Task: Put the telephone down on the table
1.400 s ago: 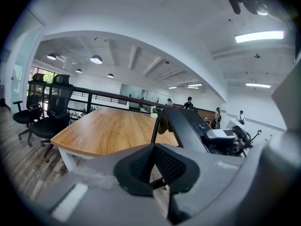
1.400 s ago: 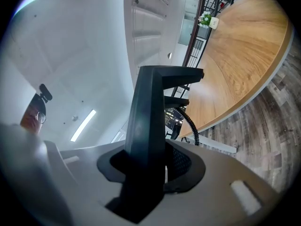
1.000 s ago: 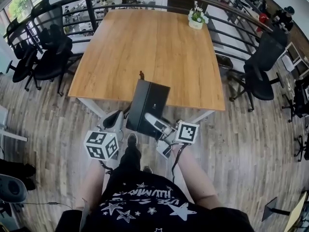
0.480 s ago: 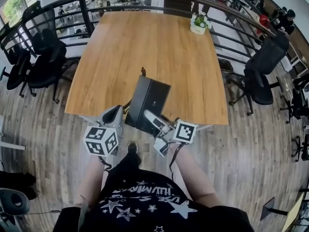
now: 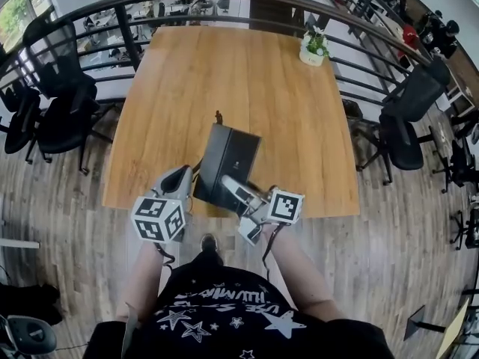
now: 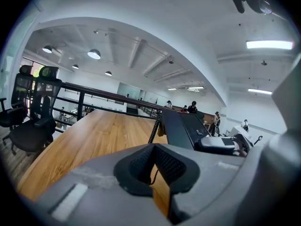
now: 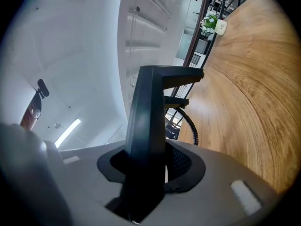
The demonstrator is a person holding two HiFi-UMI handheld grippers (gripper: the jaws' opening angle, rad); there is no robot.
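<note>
Over the table (image 5: 224, 73) edge, right tool (image 7: 149, 161) half-open, clamped on telephone (image 5: 228, 163).

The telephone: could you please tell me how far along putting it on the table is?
Done: the telephone is picked up. In hand: the right gripper clamps it, seemingly above the table's near edge. Left: lower it onto the wood and release.

In the head view the right gripper (image 5: 230, 185) covers the near right corner of the telephone (image 5: 228, 159), and together they hide a stretch of the near edge of the table (image 5: 224, 73). In the right gripper view the telephone's near end sinks out of sight between the jaws. The potted plant (image 5: 313, 45) at the table's far right corner and the people (image 6: 193, 108) beyond the railing (image 6: 103, 92) are too small to make out.
</note>
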